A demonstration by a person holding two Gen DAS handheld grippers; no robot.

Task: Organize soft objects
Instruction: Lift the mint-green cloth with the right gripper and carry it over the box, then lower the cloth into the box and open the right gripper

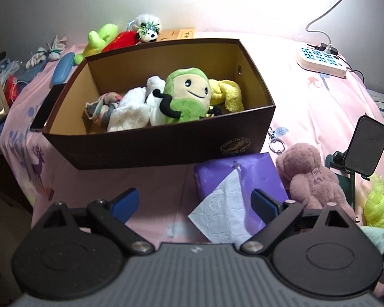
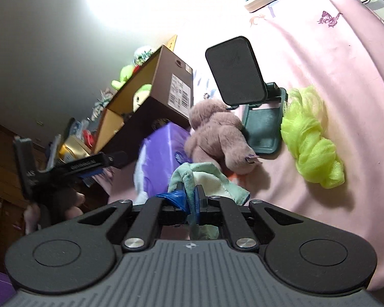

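A brown cardboard box [image 1: 166, 140] stands on the pink bedsheet and holds a green plush [image 1: 188, 94], white plush pieces, a yellow cloth [image 1: 229, 93] and a knotted rope toy [image 1: 103, 107]. My left gripper [image 1: 194, 204] is open and empty in front of the box, above the sheet. My right gripper [image 2: 190, 199] is shut on a pale green cloth [image 2: 207, 179]. A mauve teddy bear [image 2: 217, 135] lies just beyond it, also in the left wrist view [image 1: 309, 179]. A neon green mesh puff [image 2: 309, 138] lies to the right.
A purple tissue pack [image 1: 243, 179] with a tissue sticking out lies in front of the box. A phone stand [image 2: 243, 76] sits by the bear. A power strip [image 1: 319, 61] lies far right. More plush toys [image 1: 102, 41] and clutter sit behind and left of the box.
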